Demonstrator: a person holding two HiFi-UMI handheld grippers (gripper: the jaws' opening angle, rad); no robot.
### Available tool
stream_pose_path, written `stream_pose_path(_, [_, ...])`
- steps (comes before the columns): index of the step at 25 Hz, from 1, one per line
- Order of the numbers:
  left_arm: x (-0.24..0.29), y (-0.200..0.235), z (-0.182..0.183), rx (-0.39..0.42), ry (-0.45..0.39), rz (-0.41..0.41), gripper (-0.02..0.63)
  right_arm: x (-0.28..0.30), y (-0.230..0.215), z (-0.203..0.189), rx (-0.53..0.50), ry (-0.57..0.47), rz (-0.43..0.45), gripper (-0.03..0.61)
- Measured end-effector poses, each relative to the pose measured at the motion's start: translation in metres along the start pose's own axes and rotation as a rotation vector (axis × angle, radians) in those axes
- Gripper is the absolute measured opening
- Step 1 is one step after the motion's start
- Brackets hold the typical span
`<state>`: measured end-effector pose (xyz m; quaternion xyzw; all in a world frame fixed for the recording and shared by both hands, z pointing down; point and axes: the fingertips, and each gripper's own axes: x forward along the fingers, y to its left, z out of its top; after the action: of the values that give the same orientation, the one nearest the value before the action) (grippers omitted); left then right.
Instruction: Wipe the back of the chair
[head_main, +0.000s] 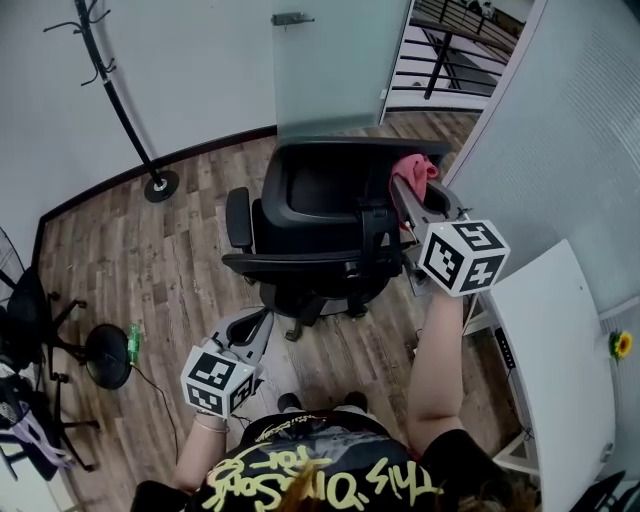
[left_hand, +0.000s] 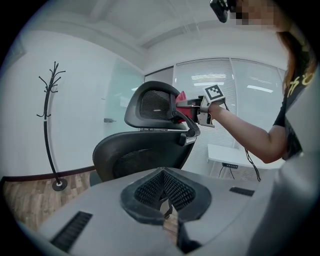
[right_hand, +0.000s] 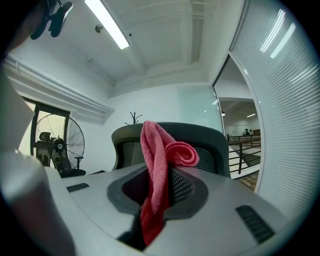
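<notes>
A black mesh office chair stands in front of me, its back toward me and its headrest beyond. My right gripper is raised at the headrest's right edge, shut on a pink-red cloth. In the right gripper view the cloth sticks up from between the jaws in front of the headrest; I cannot tell whether they touch. My left gripper hangs low behind the chair, shut and holding nothing. The left gripper view looks up at the chair back and the cloth.
A white desk runs along the right wall, close to the chair. A black coat stand is at the back left. A floor fan and another dark chair sit at the left. A frosted glass door is behind the chair.
</notes>
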<state>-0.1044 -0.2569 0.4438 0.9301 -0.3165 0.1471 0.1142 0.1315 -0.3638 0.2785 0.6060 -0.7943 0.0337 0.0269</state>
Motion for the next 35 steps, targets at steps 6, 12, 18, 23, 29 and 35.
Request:
stream_pose_path(6, [-0.001, 0.006, -0.001, 0.008, 0.004, -0.022, -0.008, -0.006, 0.013, 0.009, -0.080, 0.022, -0.040, 0.063])
stream_pose_path(12, [-0.003, 0.010, 0.002, 0.008, -0.002, -0.037, -0.006, -0.019, 0.025, 0.017, -0.095, 0.010, -0.057, 0.064])
stream_pose_path(18, [-0.005, 0.009, 0.000, 0.014, -0.003, -0.060, -0.006, -0.018, 0.048, 0.022, -0.082, -0.025, -0.018, 0.063])
stream_pose_path(23, [-0.008, 0.009, -0.002, 0.015, -0.002, -0.059, -0.008, -0.005, 0.064, 0.025, -0.035, -0.056, 0.002, 0.063])
stream_pose_path(29, [-0.017, 0.015, -0.004, 0.006, -0.005, -0.047, -0.008, 0.011, 0.072, 0.024, -0.049, -0.039, -0.064, 0.063])
stream_pose_path(35, [-0.026, 0.024, -0.003, 0.006, -0.007, -0.039, -0.008, 0.021, 0.082, 0.022, -0.096, 0.002, -0.125, 0.063])
